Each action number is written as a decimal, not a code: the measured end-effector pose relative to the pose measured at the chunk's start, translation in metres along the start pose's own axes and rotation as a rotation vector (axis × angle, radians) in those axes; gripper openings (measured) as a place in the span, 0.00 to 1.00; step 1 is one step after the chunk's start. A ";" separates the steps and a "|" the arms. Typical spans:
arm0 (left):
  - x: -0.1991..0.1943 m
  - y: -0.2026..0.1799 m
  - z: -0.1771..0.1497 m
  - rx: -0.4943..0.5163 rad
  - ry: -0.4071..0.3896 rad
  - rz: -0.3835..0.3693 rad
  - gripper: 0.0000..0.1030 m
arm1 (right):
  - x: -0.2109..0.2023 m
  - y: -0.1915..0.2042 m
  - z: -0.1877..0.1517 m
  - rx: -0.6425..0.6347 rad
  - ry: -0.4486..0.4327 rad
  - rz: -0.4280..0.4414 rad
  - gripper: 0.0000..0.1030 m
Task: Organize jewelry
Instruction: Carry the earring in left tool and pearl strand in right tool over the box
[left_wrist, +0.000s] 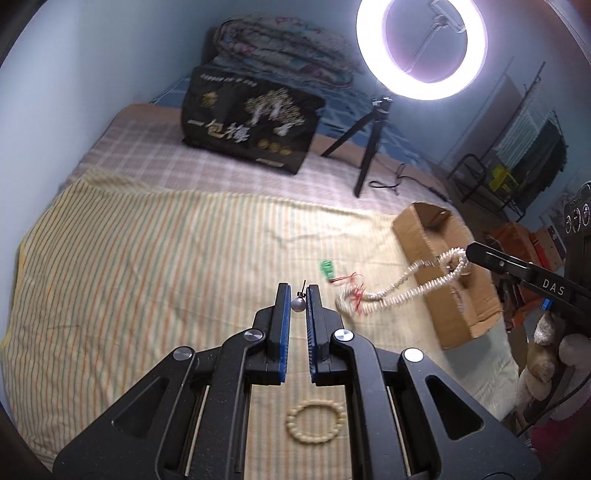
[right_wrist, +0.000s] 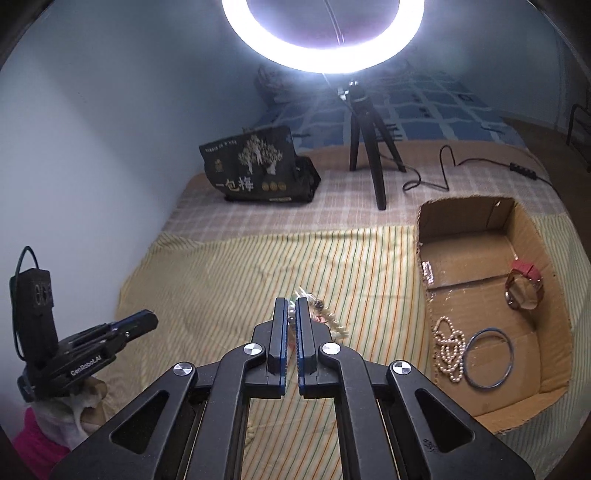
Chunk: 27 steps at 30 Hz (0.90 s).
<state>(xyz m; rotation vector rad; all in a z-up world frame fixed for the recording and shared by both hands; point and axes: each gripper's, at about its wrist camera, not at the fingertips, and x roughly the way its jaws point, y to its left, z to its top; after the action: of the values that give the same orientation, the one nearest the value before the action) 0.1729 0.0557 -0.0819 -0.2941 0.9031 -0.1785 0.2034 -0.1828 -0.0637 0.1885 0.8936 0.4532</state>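
Observation:
My left gripper (left_wrist: 298, 295) hovers over the striped cloth with a small silver ball earring (left_wrist: 297, 303) between its fingertips; the jaws stand a little apart around it. My right gripper (right_wrist: 291, 308) is shut on a long white bead necklace (left_wrist: 399, 286), which hangs from it to the cloth beside the cardboard box (right_wrist: 424, 236). The right gripper also shows in the left wrist view (left_wrist: 471, 251). The box holds a pearl necklace (right_wrist: 448, 349), a blue bangle (right_wrist: 489, 358) and a red-strap watch (right_wrist: 524, 290). A cream bead bracelet (left_wrist: 316, 421) and a green charm (left_wrist: 327, 269) lie on the cloth.
A ring light on a black tripod (left_wrist: 369, 147) stands behind the cloth with its cable (right_wrist: 443, 170) trailing right. A black printed bag (left_wrist: 251, 122) and folded quilts (left_wrist: 284, 48) sit at the back by the wall. The bed edge lies right of the box.

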 end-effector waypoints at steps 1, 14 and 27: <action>0.000 -0.005 0.001 0.008 -0.001 -0.006 0.06 | -0.005 0.000 0.001 -0.005 -0.012 -0.004 0.02; 0.004 -0.048 0.000 0.075 -0.003 -0.047 0.06 | -0.031 -0.019 -0.001 0.004 -0.060 -0.025 0.02; 0.000 -0.094 0.003 0.144 -0.029 -0.091 0.06 | -0.067 -0.020 0.020 -0.016 -0.167 -0.042 0.02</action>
<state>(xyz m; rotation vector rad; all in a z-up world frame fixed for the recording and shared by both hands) 0.1720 -0.0324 -0.0494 -0.2037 0.8439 -0.3205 0.1890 -0.2306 -0.0114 0.1898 0.7291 0.3995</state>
